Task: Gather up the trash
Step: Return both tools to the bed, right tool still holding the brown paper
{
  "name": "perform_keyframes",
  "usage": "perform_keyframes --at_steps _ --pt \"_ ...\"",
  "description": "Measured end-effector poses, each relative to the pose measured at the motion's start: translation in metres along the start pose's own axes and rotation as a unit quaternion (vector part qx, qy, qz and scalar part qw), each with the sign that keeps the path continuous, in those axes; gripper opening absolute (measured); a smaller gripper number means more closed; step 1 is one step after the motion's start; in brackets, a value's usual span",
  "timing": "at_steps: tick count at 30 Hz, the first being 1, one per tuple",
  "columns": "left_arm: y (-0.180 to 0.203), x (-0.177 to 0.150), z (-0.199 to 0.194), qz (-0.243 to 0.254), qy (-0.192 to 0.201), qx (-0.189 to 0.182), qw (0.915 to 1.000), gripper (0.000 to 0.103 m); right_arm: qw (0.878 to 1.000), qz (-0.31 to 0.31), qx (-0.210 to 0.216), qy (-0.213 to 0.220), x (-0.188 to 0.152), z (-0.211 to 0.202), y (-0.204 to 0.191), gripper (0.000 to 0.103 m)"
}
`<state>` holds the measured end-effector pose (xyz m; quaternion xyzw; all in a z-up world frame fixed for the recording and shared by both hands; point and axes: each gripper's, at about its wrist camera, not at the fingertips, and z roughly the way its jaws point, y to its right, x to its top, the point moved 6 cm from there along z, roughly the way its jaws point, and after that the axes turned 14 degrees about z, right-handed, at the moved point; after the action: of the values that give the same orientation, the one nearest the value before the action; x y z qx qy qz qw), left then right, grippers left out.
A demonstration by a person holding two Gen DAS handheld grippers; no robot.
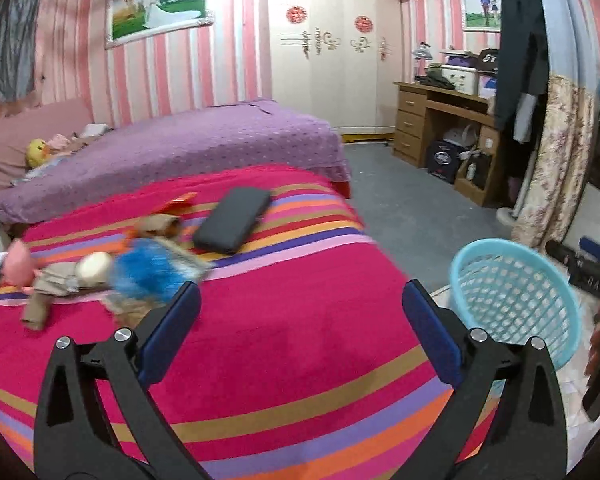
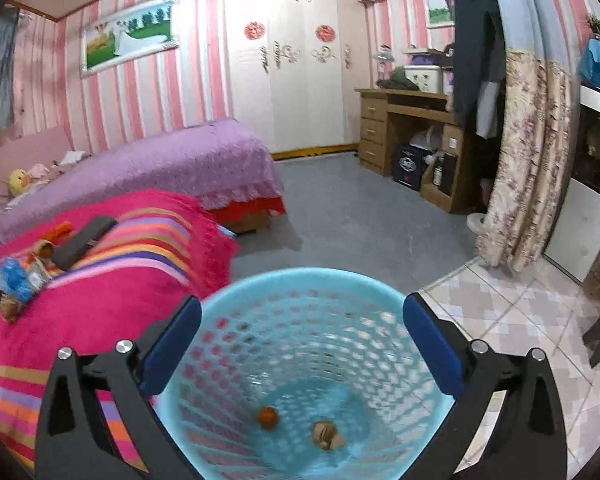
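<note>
Left gripper (image 1: 300, 304) hung above the striped blanket (image 1: 300, 360), jaws spread wide, nothing between them; right gripper (image 2: 302, 320) hung over the blue mesh basket (image 2: 240, 292), jaws likewise spread and empty; basket stood on the floor just beside the blanket's edge. Inside, on the basket's bottom, lay an orange scrap (image 2: 267, 417) and a tan crumpled scrap (image 2: 327, 435), close together. Remaining litter stayed on the blanket: a blue fuzzy item (image 1: 150, 266), brown paper pieces (image 1: 48, 284), an orange wrapper (image 1: 182, 199); a dark flat case (image 1: 232, 220) lay near them.
</note>
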<state>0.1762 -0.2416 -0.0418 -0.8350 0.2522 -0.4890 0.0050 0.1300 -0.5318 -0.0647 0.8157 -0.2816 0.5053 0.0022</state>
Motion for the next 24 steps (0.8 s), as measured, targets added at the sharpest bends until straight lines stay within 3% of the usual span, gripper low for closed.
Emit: perform_keyframes --at_steps 14,24 --pt "-0.173 -0.082 -0.047 -0.044 -0.032 0.113 0.9921 0.097 0.995 -0.038 0.087 -0.034 -0.046 -0.002 -0.166 0.099" --pt "-0.246 -0.128 -0.032 -0.080 -0.066 0.140 0.9847 0.097 0.983 -0.092 0.135 -0.079 -0.107 0.002 -0.274 0.099"
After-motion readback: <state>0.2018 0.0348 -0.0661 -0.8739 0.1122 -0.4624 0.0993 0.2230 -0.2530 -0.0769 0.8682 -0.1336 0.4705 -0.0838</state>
